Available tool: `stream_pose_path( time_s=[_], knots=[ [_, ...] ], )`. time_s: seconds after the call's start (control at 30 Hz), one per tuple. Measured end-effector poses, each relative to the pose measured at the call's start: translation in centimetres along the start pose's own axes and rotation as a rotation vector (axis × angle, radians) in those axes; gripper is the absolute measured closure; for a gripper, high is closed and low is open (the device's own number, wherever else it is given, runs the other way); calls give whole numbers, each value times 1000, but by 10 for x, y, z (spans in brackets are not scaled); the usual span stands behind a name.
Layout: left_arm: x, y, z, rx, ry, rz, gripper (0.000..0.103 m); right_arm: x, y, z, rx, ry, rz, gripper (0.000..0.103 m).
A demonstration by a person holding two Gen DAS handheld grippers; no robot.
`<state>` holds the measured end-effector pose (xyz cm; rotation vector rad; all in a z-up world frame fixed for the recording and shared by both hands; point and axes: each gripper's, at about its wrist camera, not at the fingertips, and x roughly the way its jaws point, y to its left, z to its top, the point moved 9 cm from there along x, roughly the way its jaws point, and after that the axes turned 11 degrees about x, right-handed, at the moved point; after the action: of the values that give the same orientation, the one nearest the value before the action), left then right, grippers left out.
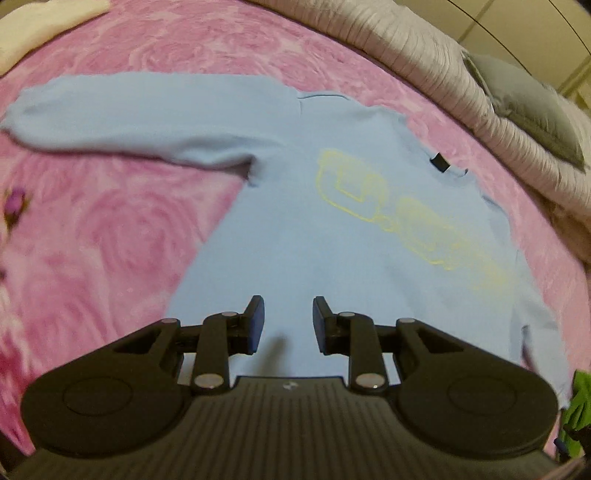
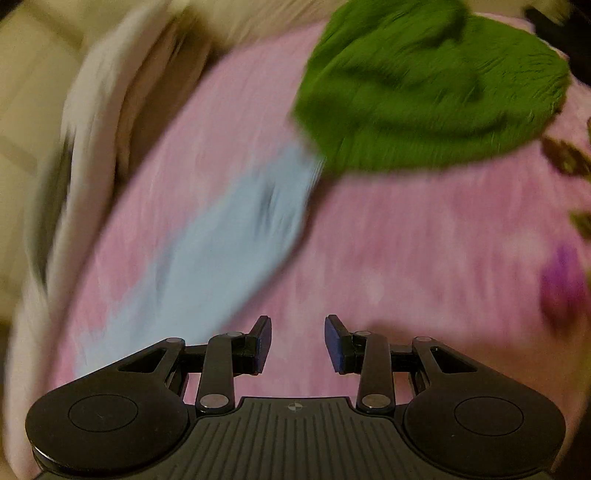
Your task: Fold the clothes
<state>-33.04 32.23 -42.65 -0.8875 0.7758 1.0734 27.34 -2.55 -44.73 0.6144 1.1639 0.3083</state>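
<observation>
A pink rose-patterned bedspread (image 1: 122, 236) covers the bed and fills most of both views. Along its far edge in the left wrist view runs a ribbed grey-beige blanket (image 1: 436, 62), with a grey pillow (image 1: 532, 107) lying on it, and a cream fabric piece (image 1: 48, 22) shows at the upper left corner.

The light blue sweatshirt (image 1: 314, 236) lies spread flat on the bedspread, front up, a pale yellow outline print (image 1: 406, 214) across its chest and a small dark tag (image 1: 439, 161) at the neckline. One sleeve (image 1: 122, 114) stretches straight out to the left. The body of the garment runs from the neckline at upper right down toward the camera, so its lower part sits directly beneath and ahead of the left tool (image 1: 288, 321), whose jaws stand apart with nothing between them, above the cloth.

In the right wrist view, heavily blurred, a green garment (image 2: 424, 92) lies bunched on the bedspread (image 2: 424, 258) at the top, well ahead of the right tool (image 2: 297, 341). A blue strip, seemingly the other sleeve (image 2: 229, 251) of the sweatshirt, slants from beside the green pile down to the left, passing just left of the tool. This tool's jaws are also apart and empty, over bare pink cover.
</observation>
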Motion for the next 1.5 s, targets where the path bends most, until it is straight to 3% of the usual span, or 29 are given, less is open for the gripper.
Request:
stream_pose_path(
  time_s=[0.2, 0.23, 0.27, 0.33, 0.43, 0.5, 0.6, 0.7, 0.87, 1.03, 1.13, 1.17, 1.2, 1.3, 1.37, 1.5],
  knots=[
    [-20, -23, -16, -5, -11, 42, 80, 63, 1, 70, 77, -33, 30, 67],
    [-23, -25, -19, 2, -12, 51, 80, 72, 7, 71, 49, -10, 45, 89],
    [-27, -27, -20, 9, -12, 60, 80, 75, 15, 71, -19, -2, 37, 100],
    [-33, -26, -21, 25, -7, 70, 80, 79, 29, 72, -147, 9, 18, 100],
    [-40, -20, -22, 63, 5, 87, 79, 74, 29, 88, -224, -18, -30, 100],
    [-39, -8, -26, 68, 29, 99, 79, 77, 28, 86, -235, 21, -68, 97],
    [-37, 13, -34, 60, 63, 112, 79, 71, 32, 81, -254, 48, -117, 77],
    [-36, 34, -42, 53, 96, 126, 75, 36, 39, 42, -286, 92, -56, 66],
    [-27, 66, -56, 31, 153, 126, 72, -24, 28, -111, -378, 477, 49, 63],
    [-1, 87, -68, 21, 213, 68, 72, -54, 2, -236, -363, 704, 19, 63],
    [14, 93, -77, -11, 238, -21, 75, -54, -7, -257, -367, 629, -38, 65],
    [13, 93, -76, -2, 228, -48, 79, -53, -8, -259, -362, 597, -56, 91],
    [11, 93, -75, 8, 218, -75, 101, -55, -6, -260, -358, 583, -62, 99],
    [-2, 91, -74, 45, 185, -139, 100, -70, 3, -263, -428, 518, -81, 99],
    [2, 97, -86, 106, 232, -117, 97, -74, -4, -270, -426, 496, -133, 99],
    [-1, 105, -86, 105, 291, -93, 87, -89, -6, -287, -535, 411, -316, 86]
  ],
)
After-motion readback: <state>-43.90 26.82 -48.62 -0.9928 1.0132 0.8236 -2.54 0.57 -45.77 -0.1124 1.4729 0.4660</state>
